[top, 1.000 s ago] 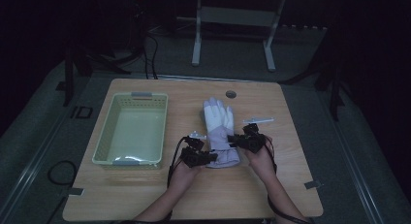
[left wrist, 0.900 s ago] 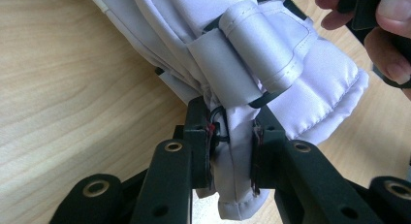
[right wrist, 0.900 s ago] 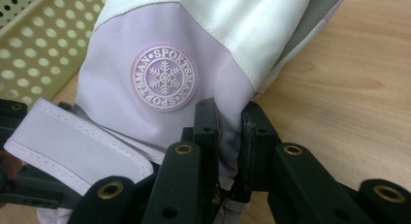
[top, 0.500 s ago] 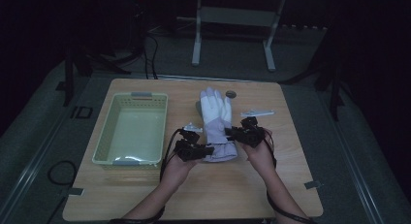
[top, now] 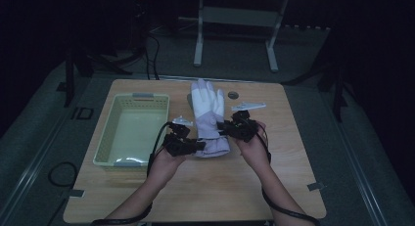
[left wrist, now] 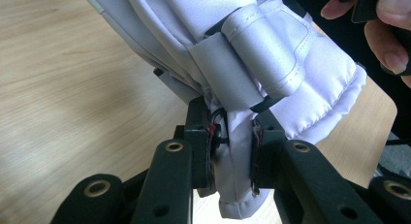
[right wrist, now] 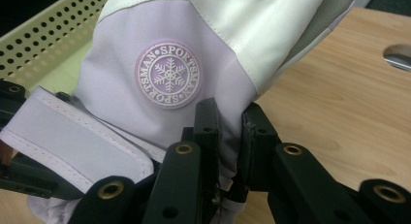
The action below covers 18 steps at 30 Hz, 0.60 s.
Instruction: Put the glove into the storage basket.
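Wooden table (top: pixel 205 187), glove (top: pixel 208 111) cuff pinched between left tongs (top: pixel 199 146), right tongs (top: pixel 222 129)

Room dim; light falls mainly on the wooden tabletop (top: pixel 205 187) at frame centre. Grey floor (top: pixel 372 152) surrounds it, darker toward the edges. Metal-legged stand (top: pixel 235 25) at upper centre behind the tabletop. Black cables (top: pixel 151 50) trail at upper left, another cable loop (top: pixel 61 173) at lower left. Back wall in blackness.
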Tool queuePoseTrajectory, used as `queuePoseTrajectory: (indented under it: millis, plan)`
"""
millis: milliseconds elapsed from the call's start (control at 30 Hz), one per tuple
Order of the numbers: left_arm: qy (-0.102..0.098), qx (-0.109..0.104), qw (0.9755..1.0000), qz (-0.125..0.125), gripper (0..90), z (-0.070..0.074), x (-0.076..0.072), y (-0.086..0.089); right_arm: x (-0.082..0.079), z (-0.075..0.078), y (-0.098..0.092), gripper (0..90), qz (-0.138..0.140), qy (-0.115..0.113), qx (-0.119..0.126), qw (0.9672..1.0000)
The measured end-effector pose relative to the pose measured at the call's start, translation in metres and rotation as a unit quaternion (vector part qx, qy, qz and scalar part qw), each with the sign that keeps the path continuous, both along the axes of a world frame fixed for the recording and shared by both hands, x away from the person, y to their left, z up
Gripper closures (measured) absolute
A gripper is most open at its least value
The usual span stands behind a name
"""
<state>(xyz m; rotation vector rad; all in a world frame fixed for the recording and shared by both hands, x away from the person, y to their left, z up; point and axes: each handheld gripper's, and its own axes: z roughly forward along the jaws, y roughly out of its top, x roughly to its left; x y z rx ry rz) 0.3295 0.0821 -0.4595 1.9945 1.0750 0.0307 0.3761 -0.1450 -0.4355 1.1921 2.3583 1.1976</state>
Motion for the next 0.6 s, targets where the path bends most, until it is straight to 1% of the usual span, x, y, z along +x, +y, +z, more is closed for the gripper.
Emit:
queuePoseTrajectory:
  millis: [33, 67, 167, 333, 600]
  plan:
    - [0.000, 0.000, 1.0000, 0.000, 75.0, 0.000, 0.000, 0.000, 0.000, 0.000, 0.000, 79.5, 0.000, 0.000, 0.000, 1.0000]
    - [-0.002, -0.001, 1.0000, 0.002, 75.0, 0.002, -0.001, 0.005, 0.001, 0.001, 0.002, 79.5, 0.003, -0.001, 0.002, 1.0000]
    - [-0.005, 0.002, 1.0000, 0.004, 75.0, 0.007, -0.002, 0.015, 0.001, 0.006, 0.014, 79.5, 0.009, -0.005, 0.002, 0.9999]
    - [-0.003, 0.003, 0.9999, 0.009, 75.0, 0.013, -0.004, 0.034, 0.002, 0.013, 0.033, 79.4, 0.018, -0.008, 0.001, 0.9998]
    - [-0.008, 0.014, 0.9997, 0.017, 74.9, 0.022, -0.010, 0.066, 0.001, 0.019, 0.066, 79.4, 0.034, -0.012, 0.006, 0.9993]
